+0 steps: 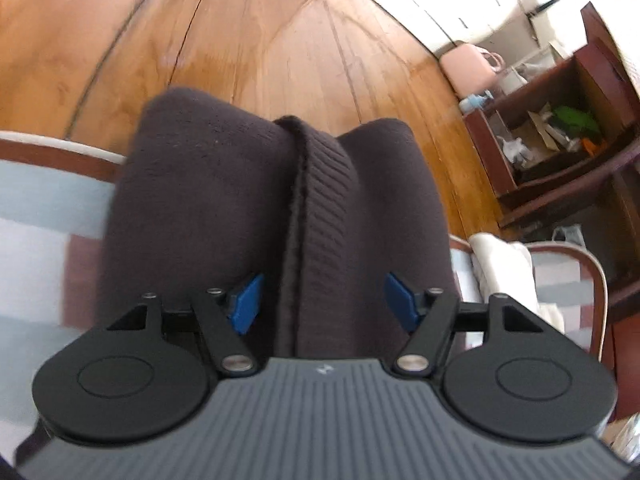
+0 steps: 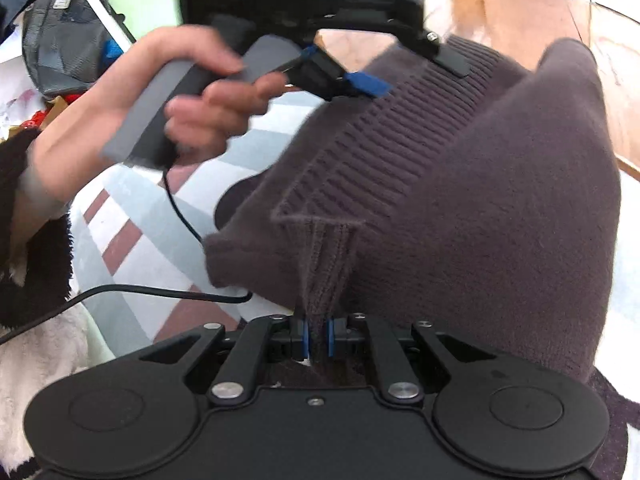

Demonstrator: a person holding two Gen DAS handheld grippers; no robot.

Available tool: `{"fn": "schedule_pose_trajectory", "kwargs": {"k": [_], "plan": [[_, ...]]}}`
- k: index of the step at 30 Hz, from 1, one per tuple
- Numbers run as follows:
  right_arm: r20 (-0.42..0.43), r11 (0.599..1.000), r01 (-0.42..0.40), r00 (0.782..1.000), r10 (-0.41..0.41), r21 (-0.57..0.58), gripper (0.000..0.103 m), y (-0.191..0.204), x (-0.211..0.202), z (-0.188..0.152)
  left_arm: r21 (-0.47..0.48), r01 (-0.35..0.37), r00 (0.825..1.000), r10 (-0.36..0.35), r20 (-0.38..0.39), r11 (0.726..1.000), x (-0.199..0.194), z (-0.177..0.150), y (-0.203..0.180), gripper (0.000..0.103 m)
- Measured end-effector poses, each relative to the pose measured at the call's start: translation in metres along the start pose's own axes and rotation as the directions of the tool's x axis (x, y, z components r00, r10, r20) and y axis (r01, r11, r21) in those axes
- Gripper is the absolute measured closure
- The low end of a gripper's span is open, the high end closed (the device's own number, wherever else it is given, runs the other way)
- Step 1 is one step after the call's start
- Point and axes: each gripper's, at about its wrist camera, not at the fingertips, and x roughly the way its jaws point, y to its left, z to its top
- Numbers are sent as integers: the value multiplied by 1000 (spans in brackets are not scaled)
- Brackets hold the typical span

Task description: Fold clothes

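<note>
A dark brown knitted sweater lies bunched on a striped cover, its ribbed hem running up the middle of the left wrist view. My left gripper is open; the hem lies between its blue pads, with a gap on both sides. In the right wrist view my right gripper is shut on a fold of the ribbed hem, pulling the sweater into a taut peak. Further along the hem, the left gripper hovers with its jaws apart, held by a person's hand.
The cover has light blue, white and maroon stripes. Wooden floor lies beyond its edge. A dark wooden shelf with clutter and a pink bag stand at the right. White cloth lies nearby. A black cable trails across the cover.
</note>
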Motion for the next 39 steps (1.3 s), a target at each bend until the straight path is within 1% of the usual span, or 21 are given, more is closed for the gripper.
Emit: {"fn": "schedule_pose_trajectory", "kwargs": {"k": [1, 2, 3, 5, 7, 9, 11, 12, 16, 17, 18, 20, 21, 25, 27, 29, 32, 34, 36, 37, 39], "plan": [[5, 1000, -5, 1000, 5, 6, 92, -2, 0, 1, 48, -32, 999, 31, 13, 998, 3, 0, -8, 52], [10, 1000, -11, 1000, 11, 11, 92, -3, 1, 2, 106, -73, 997, 70, 33, 992, 4, -1, -17, 98], [15, 1000, -16, 1000, 15, 18, 92, -5, 2, 4, 163, -115, 993, 107, 56, 980, 5, -2, -27, 98], [30, 999, -24, 999, 23, 40, 92, -8, 6, 9, 260, -183, 980, 154, 126, 948, 0, -5, -49, 98], [83, 995, -50, 996, 43, 81, 92, -16, 4, 12, 305, -205, 963, 136, 233, 930, -32, -10, -75, 99], [131, 991, -80, 989, 65, 110, 92, -22, 2, 15, 351, -238, 932, 110, 346, 906, -72, -16, -100, 98], [111, 993, -86, 991, 77, 77, 92, -13, 7, 17, 356, -340, 901, 193, 387, 871, -92, -23, -103, 97], [101, 994, -89, 991, 83, 60, 92, -8, 9, 17, 328, -381, 893, 252, 373, 864, -90, -24, -92, 97], [16, 997, -76, 997, 76, 4, 92, 10, 34, 21, 77, -348, 933, 337, 124, 934, -40, -18, 2, 94], [8, 998, -68, 998, 68, -3, 92, 14, 40, 21, 0, -298, 949, 296, 113, 955, -41, -16, 16, 94], [12, 998, -59, 998, 59, -9, 91, 18, 43, 22, -25, -262, 956, 263, 132, 965, -49, -12, 15, 94], [24, 999, -44, 999, 44, -16, 91, 25, 46, 24, -28, -217, 960, 218, 174, 976, -68, -2, 5, 94], [38, 999, -40, 998, 40, -10, 91, 28, 45, 24, 10, -234, 950, 226, 213, 972, -77, 0, -4, 94], [102, 995, -66, 993, 58, 80, 91, 36, 45, 30, 51, -272, 950, 259, 173, 961, -88, 3, -16, 94], [124, 987, -90, 990, 74, 135, 91, 37, 48, 36, 38, -205, 972, 199, 125, 978, -97, -1, -12, 93], [105, 991, -80, 992, 69, 108, 91, 46, 56, 39, 53, -156, 984, 150, 94, 986, -106, -10, -12, 85], [39, 999, -17, 999, 18, -36, 86, 67, 67, 37, 61, -208, 976, 204, 73, 976, -107, -28, -15, 76], [34, 999, -29, 999, 31, -37, 80, 67, 65, 33, -7, -206, 977, 206, 47, 979, -109, -51, -5, 73], [38, 997, -68, 997, 69, -24, 67, 64, 56, 32, -57, -218, 976, 219, 6, 974, -101, -63, 5, 73], [39, 996, -91, 995, 92, -22, 66, 61, 50, 32, -21, -280, 960, 279, -15, 960, -94, -66, 6, 73], [35, 987, -159, 987, 160, -22, 66, 58, 35, 32, 65, -399, 914, 402, -47, 915, -84, -76, 5, 65]]}}
